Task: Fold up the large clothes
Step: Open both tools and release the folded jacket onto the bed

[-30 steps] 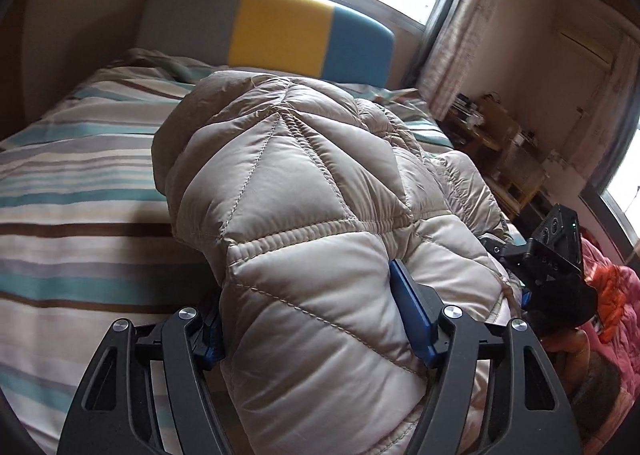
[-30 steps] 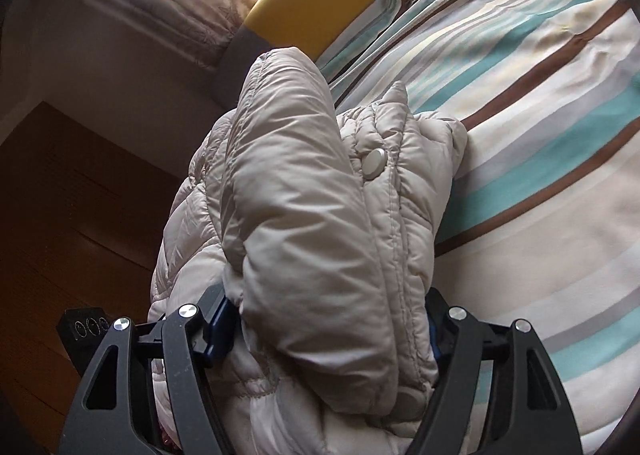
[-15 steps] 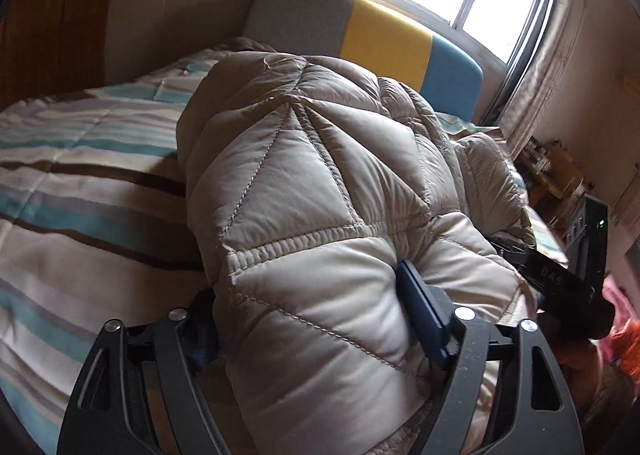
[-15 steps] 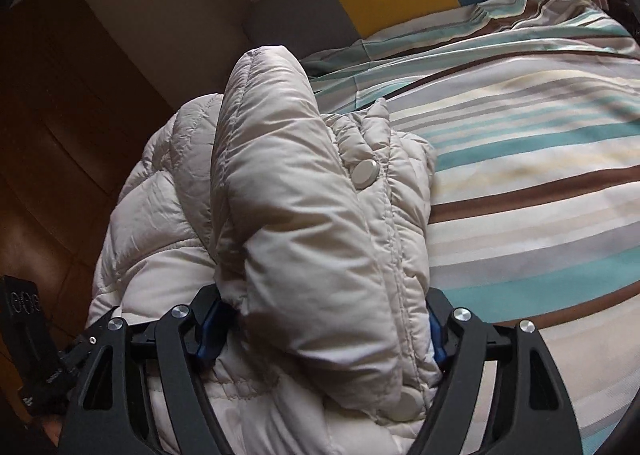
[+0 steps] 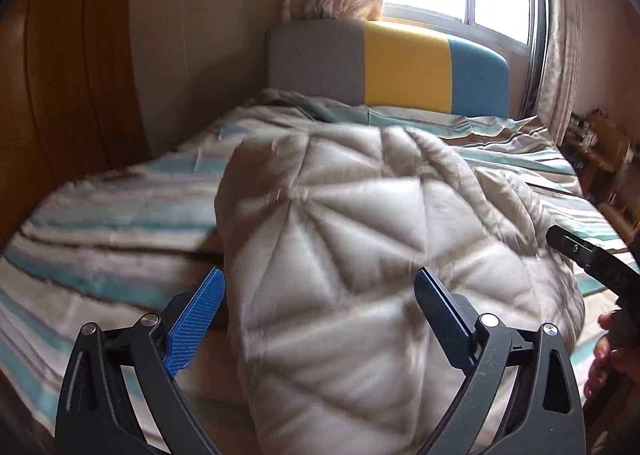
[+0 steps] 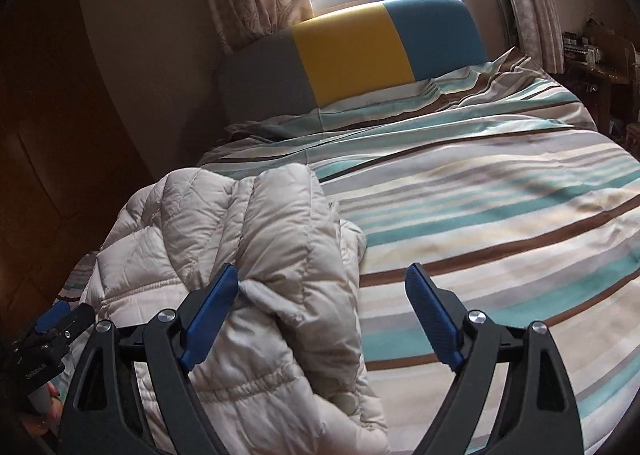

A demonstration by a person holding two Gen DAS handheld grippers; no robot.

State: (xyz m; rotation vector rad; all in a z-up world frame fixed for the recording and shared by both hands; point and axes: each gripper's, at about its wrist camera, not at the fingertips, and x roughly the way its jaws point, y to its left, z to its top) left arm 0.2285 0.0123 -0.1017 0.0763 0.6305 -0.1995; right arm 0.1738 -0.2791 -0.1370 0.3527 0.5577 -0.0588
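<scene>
A beige quilted puffer jacket (image 5: 352,255) lies folded in a bundle near the front edge of the striped bed (image 5: 108,223). My left gripper (image 5: 320,315) is open, its blue pads wide apart on either side of the bundle's near end. In the right wrist view the jacket (image 6: 256,263) sits at the lower left. My right gripper (image 6: 320,315) is open too; its left pad is against the jacket's sleeve fold, its right pad over bare bedding. The right gripper also shows at the left view's right edge (image 5: 592,263).
The bed has a striped teal, brown and cream duvet (image 6: 480,215) and a grey, yellow and blue headboard (image 6: 352,55) under a bright window. A wooden wardrobe (image 5: 60,95) stands at the left. Cluttered wooden furniture (image 5: 600,143) stands to the right of the bed.
Both grippers have opened and let go of the jacket and drawn back from it. The jacket has dropped onto the bed and settled lower.
</scene>
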